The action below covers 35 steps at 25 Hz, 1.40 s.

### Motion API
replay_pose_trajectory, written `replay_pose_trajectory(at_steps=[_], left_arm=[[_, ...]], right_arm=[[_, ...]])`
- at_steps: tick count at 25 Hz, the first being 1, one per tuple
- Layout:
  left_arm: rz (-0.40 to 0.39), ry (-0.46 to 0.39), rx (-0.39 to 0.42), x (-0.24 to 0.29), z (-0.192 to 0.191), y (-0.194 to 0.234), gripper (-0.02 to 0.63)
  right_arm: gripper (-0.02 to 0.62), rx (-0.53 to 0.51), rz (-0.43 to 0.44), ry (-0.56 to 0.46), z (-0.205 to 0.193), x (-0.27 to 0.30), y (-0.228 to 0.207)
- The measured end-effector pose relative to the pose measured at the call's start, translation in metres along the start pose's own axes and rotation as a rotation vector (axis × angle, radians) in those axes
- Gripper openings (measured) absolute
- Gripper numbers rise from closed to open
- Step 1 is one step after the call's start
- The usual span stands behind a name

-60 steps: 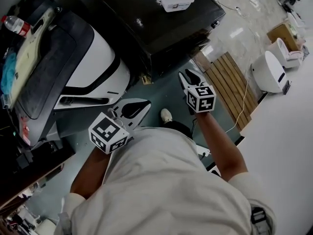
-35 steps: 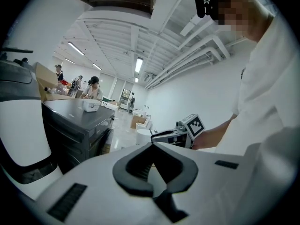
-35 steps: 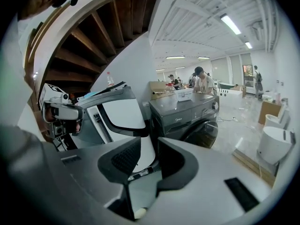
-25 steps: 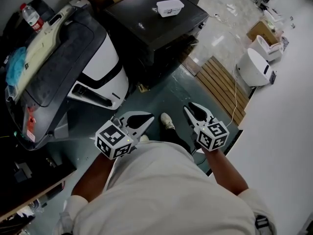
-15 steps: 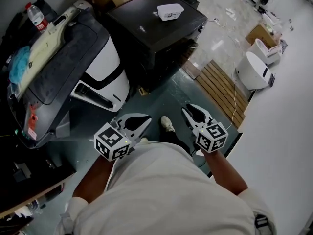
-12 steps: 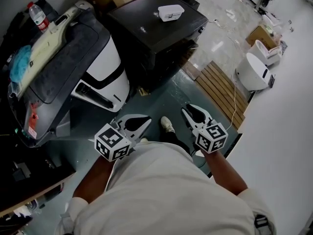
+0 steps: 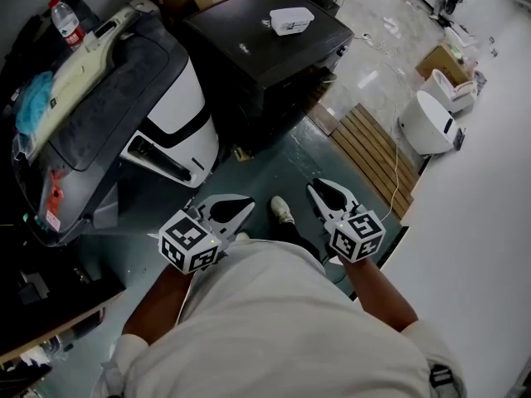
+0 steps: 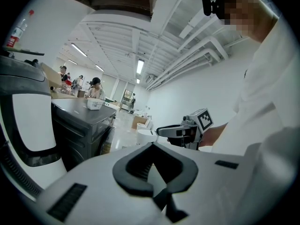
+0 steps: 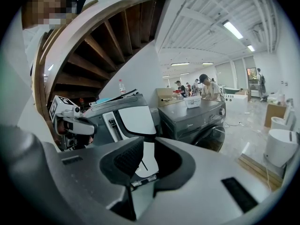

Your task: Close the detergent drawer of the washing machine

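Observation:
The dark grey washing machine (image 7: 265, 48) stands ahead of me with a white box (image 7: 292, 20) on its top. It also shows in the left gripper view (image 8: 79, 125) and the right gripper view (image 9: 197, 121). I cannot make out its detergent drawer. Both grippers hang close to my torso, well short of the machine. My left gripper (image 7: 247, 203) (image 8: 151, 146) has its tips together and holds nothing. My right gripper (image 7: 318, 186) (image 9: 148, 142) shows a narrow gap between its tips. Its jaws have just been closing, with nothing between them.
A white-and-black machine (image 7: 178, 118) stands left of the washer, with a bottle (image 7: 65, 19) and a blue cloth (image 7: 35, 102) on its lid. A wooden slat pallet (image 7: 377, 152) and a white round appliance (image 7: 427, 123) lie to the right. My shoe (image 7: 282, 210) is on the green floor.
Since the earliest frame my right gripper has drawn back from its forward reach toward my torso. Over the last second both grippers stay nearly where they were.

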<state>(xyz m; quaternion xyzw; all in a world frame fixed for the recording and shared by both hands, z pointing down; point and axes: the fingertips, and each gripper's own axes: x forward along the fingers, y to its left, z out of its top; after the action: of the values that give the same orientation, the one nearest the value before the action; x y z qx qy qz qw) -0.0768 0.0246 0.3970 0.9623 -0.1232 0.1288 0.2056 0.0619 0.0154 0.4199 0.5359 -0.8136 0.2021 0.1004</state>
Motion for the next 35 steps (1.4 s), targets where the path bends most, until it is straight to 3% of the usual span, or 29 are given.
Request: replay_pose_trajectory(at_steps=[35], left_arm=[[-0.001, -0.001, -0.019, -0.004, -0.008, 0.0, -0.005]], right_arm=[[0.026, -0.025, 0.02, 0.01, -0.006, 0.001, 0.018]])
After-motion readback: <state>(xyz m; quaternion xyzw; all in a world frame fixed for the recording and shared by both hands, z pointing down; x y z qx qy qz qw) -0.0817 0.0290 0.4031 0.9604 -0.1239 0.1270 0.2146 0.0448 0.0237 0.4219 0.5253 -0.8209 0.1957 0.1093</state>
